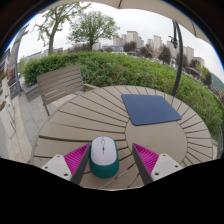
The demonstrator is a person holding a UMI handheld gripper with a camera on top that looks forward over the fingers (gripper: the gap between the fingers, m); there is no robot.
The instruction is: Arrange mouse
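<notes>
Tool (104, 160) open around mouse (104, 154), mousepad (151, 108) well beyond.

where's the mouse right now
In the gripper view the white mouse lies on the round slatted table, between the open jaws with a gap each side, nearer than the dark blue mouse pad.

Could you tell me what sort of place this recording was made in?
Probably an outdoor terrace or rooftop garden. A round slatted wooden table stands beside a green hedge, with city buildings beyond. The white-and-green mouse rests between the open gripper fingers.
</notes>
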